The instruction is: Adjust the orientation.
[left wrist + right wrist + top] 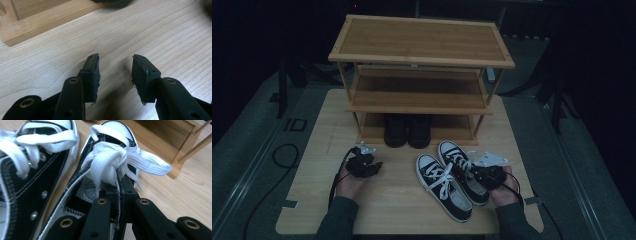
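The right sneaker [463,170] is lain near the table's right side, touching its mate [443,186] on the left, and its side wall is pinched by the right gripper [119,192]. Bare table [397,200] is left between the pair and the left gripper [115,72], whose jaws are held spread over bare wood. Farther off, the shoe rack [422,42] is stood with dark boots [407,130] on its lowest shelf.
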